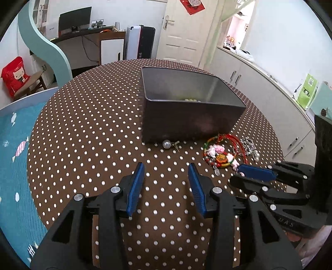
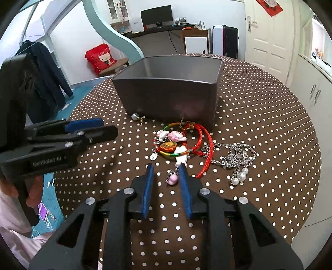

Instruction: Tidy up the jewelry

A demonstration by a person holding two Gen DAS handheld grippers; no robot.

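Observation:
A dark grey box (image 1: 186, 118) stands on the dotted table; pale pearl beads (image 1: 192, 100) lie inside it. A pearl earring (image 1: 168, 144) lies at its front wall. A colourful charm bracelet with red cord (image 2: 176, 143) and a silver chain with pearls (image 2: 235, 158) lie in front of the box (image 2: 170, 97). My left gripper (image 1: 166, 168) is open and empty, short of the earring. My right gripper (image 2: 165, 169) is open, its fingers on either side of a small pink charm (image 2: 172, 179) at the bracelet's near end.
The round table with a brown polka-dot cloth (image 1: 93, 135) has an edge close on the left, over a teal rug (image 1: 12, 166). White cabinets (image 1: 269, 89) stand to the right. A desk with a monitor (image 2: 156, 15) is far behind.

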